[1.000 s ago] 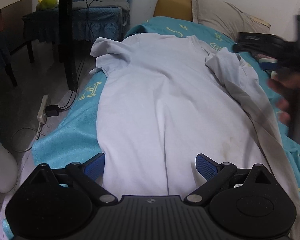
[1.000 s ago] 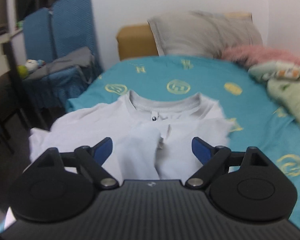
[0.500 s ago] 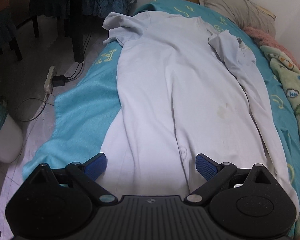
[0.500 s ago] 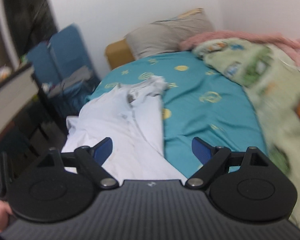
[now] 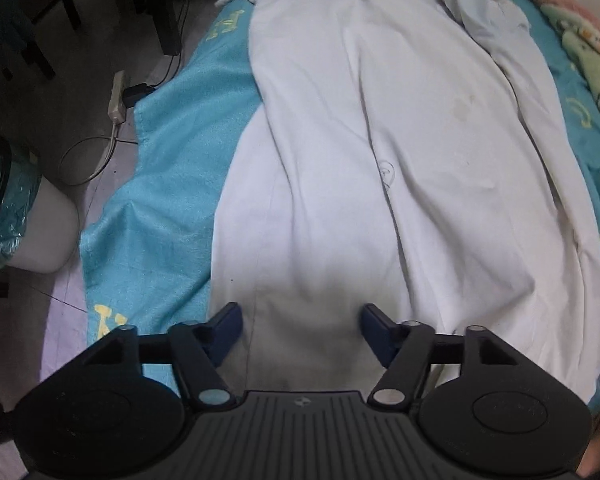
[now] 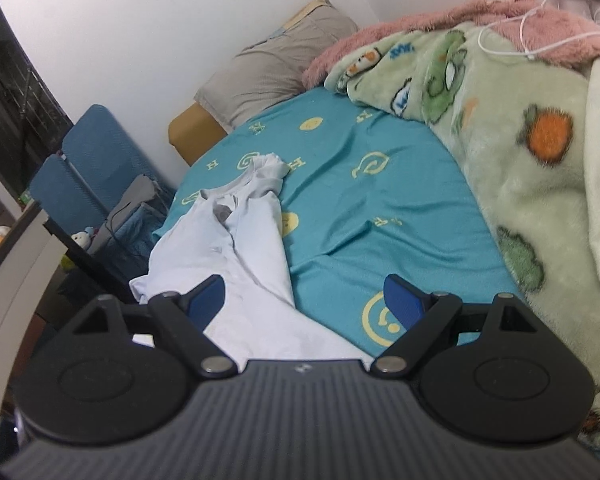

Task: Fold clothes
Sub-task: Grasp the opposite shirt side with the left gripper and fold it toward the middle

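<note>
White garment lies spread lengthwise on the teal bedsheet; left gripper over its hem and right gripper at its edge, both spread wide, empty.

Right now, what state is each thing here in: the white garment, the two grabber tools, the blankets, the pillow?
White long garment: spread lengthwise on the teal bedsheet, not yet folded, one sleeve flipped over by the collar.
Left gripper: open, over the garment's near end, holding nothing.
Right gripper: open, empty.
Green cartoon-print fleece blanket: bunched along the bed's side.
Grey pillow: propped at the head of the bed.
</note>
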